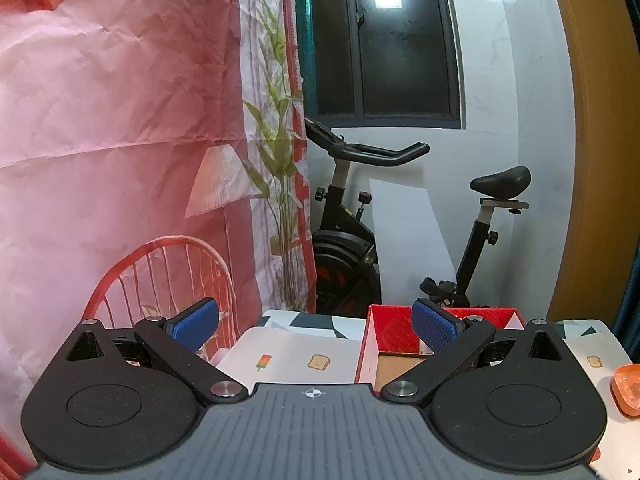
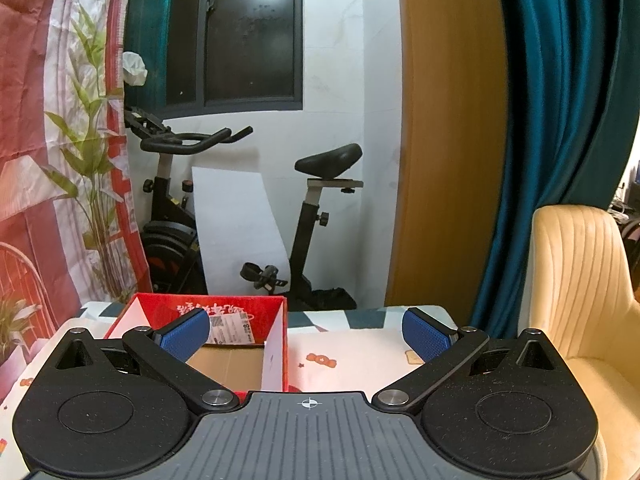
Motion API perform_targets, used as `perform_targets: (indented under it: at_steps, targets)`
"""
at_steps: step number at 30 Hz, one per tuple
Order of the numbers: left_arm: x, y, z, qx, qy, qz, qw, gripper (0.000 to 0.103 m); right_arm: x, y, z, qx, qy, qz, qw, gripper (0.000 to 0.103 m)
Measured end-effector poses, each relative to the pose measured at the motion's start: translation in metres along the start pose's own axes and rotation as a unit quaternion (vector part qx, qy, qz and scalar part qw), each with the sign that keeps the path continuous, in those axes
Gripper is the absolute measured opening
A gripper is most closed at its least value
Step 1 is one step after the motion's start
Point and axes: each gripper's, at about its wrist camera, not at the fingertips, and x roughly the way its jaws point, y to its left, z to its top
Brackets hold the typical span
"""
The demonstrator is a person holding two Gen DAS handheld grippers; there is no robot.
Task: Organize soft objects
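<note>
Right wrist: patterned tablecloth [image 2: 360, 356], exercise bike [image 2: 248, 208]

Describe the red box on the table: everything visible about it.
The red box is an open-topped cardboard carton, red outside, with white inner walls and a bare brown cardboard floor. Its back wall carries white printed lettering and a stuck-on white label. It sits upright on the patterned tablecloth, near the table's far edge. What shows of its inside is empty. Neither gripper touches it.
</note>
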Motion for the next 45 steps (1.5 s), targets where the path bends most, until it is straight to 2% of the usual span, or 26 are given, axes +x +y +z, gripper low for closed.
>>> perform_targets:
  at_steps: [10,16,22,28,33,39,41,45]
  targets:
    - [0.007,0.006,-0.004,-0.018,0.022,-0.008,0.9996,0.103,0.002,0.004,-0.003,-0.003,0.002,0.011,1.0,0.103]
    - [0.007,0.003,-0.008,-0.01,0.01,-0.001,0.9999,0.103,0.007,0.005,-0.007,0.0,0.009,0.023,1.0,0.103]
    - [0.008,0.001,-0.01,-0.009,0.014,-0.002,0.9999,0.103,0.01,0.005,-0.009,0.002,0.014,0.022,1.0,0.103]
    - [0.019,0.004,-0.028,-0.008,0.032,-0.037,0.9988,0.103,0.012,0.0,-0.019,0.003,0.001,0.043,0.999,0.103]
    - [0.045,0.006,-0.068,-0.002,0.082,-0.06,0.9948,0.103,0.03,-0.004,-0.055,0.009,0.014,0.087,0.996,0.103]
    - [0.078,0.0,-0.112,0.01,0.13,-0.09,0.9873,0.1,0.066,0.017,-0.115,-0.017,0.096,0.111,0.989,0.103]
    - [0.084,-0.002,-0.125,0.01,0.142,-0.109,0.9839,0.097,0.074,0.026,-0.129,-0.031,0.117,0.124,0.985,0.103]
    - [0.094,-0.011,-0.147,0.015,0.156,-0.144,0.977,0.09,0.078,0.038,-0.146,-0.048,0.124,0.136,0.982,0.102]
